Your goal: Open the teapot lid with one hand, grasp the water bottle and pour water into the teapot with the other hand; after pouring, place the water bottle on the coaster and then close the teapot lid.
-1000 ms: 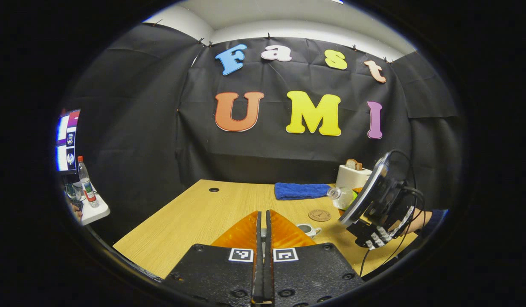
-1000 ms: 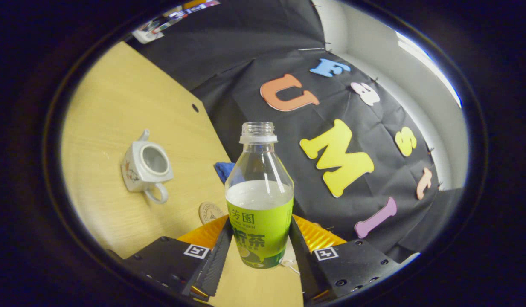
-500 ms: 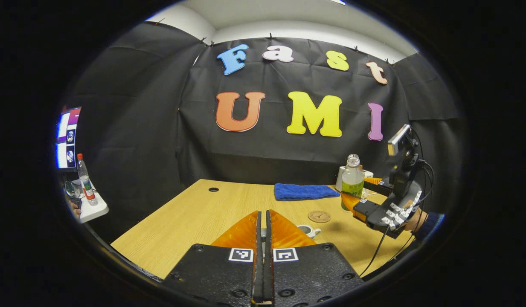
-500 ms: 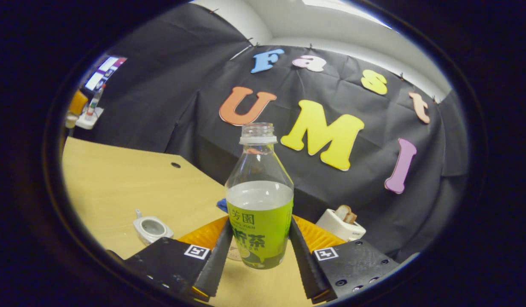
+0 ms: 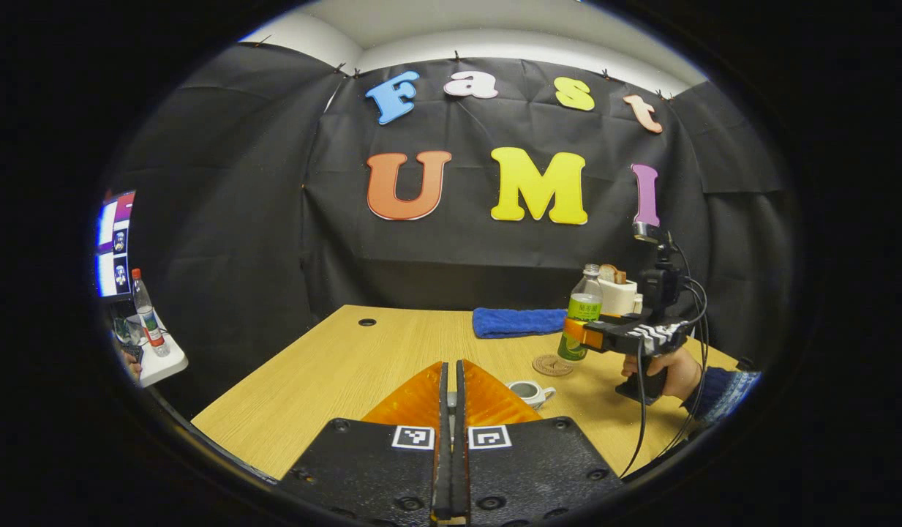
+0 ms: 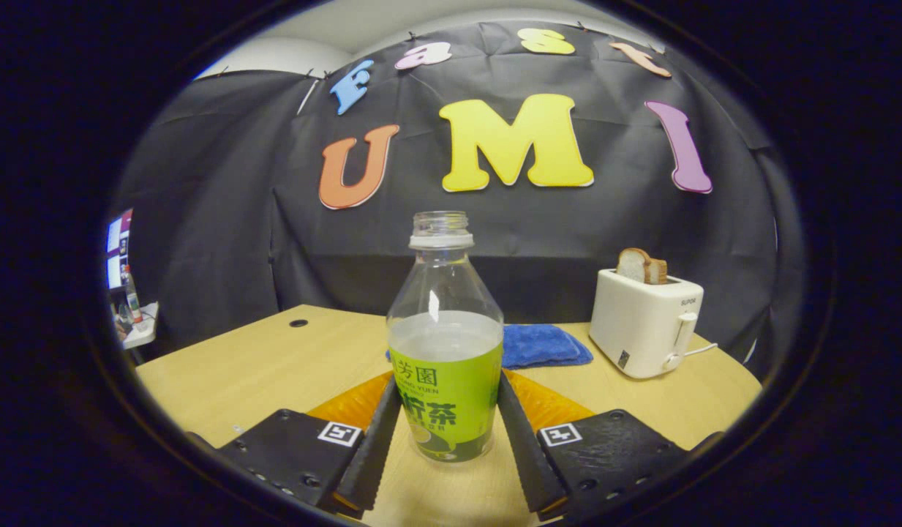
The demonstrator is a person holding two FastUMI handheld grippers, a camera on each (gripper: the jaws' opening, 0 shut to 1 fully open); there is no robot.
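Spillage is the main hazard here: the water bottle [image 6: 445,344] has no cap, stands upright and is roughly half full, so any jolt or tilt on the way down could slop water over the tabletop [image 6: 275,366]. The right gripper [image 6: 443,428] has its jaws pinching the bottle at the green label, one finger on each side. In the left gripper view the bottle's base seems to sit at or just above the far right edge of the coaster [image 5: 552,364]; whether it touches I cannot tell. The bottle is thin clear plastic, likely to flex and slip if the squeeze changes. Set down half off the small disc, it could rock and tip when released, so it probably needs centring first.

The teapot [image 5: 530,393] stands open just near of the coaster, between it and the left gripper [image 5: 451,446]. It is a small, white, glazed vessel with a looped handle. Its closeness to the coaster means a stray sweep of the right gripper could knock it.

The left gripper's jaws are pressed together. Presumably they pinch the lid, which is hidden from view, so I cannot confirm it. A smooth ceramic lid held by a small knob could twist or drop and chip.

Farther back lie a soft blue towel [image 6: 542,345] and a smooth white toaster [image 6: 644,322] holding bread, well apart from the work.
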